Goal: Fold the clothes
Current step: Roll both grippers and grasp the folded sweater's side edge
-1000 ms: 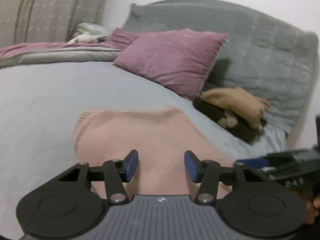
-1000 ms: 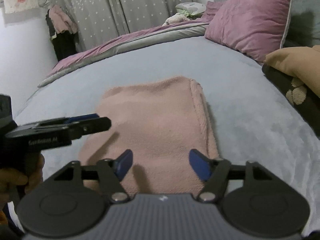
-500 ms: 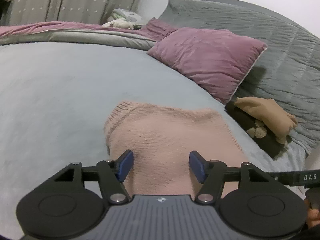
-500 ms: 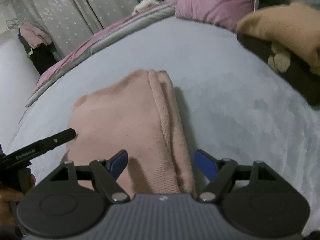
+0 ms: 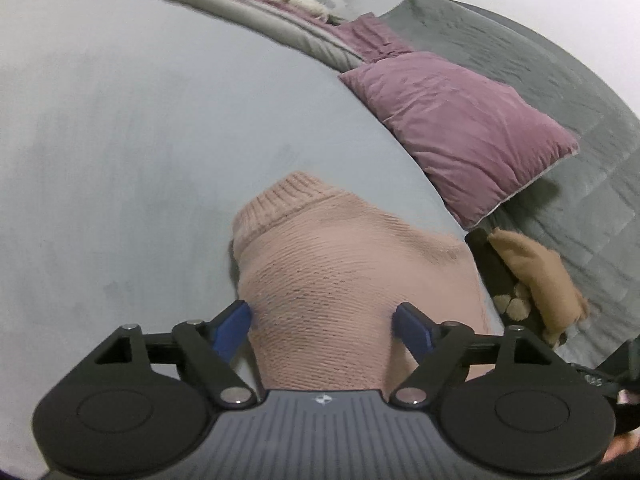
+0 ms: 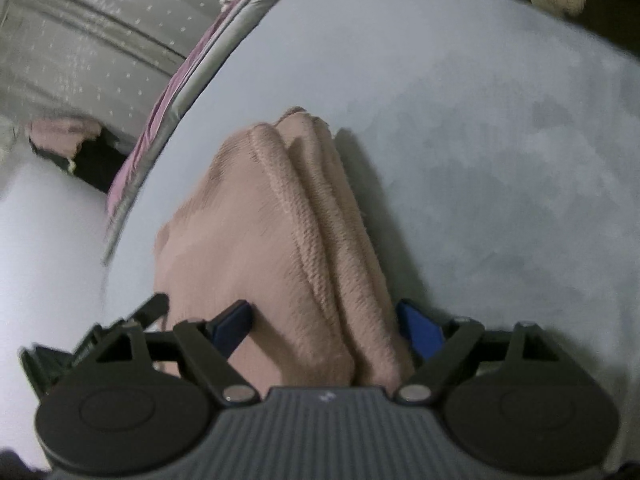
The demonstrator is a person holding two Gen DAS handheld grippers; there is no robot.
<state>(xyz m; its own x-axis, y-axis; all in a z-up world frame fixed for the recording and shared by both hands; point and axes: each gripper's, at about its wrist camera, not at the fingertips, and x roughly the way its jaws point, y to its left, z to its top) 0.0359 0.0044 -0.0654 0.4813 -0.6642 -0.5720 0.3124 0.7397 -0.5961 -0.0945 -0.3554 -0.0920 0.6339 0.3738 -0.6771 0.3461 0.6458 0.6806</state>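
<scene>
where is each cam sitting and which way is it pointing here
Left wrist: rides on the left gripper, facing across the pale grey bed cover toward the mauve velvet pillow; both blue-tipped fingers and a bit of the other gripper show.
Right wrist: rides on the right gripper, facing along the bed toward the dotted grey curtain; its fingers and the other gripper's tip show.
Shared: the folded pink knitted sweater, between each open pair of fingers.
</scene>
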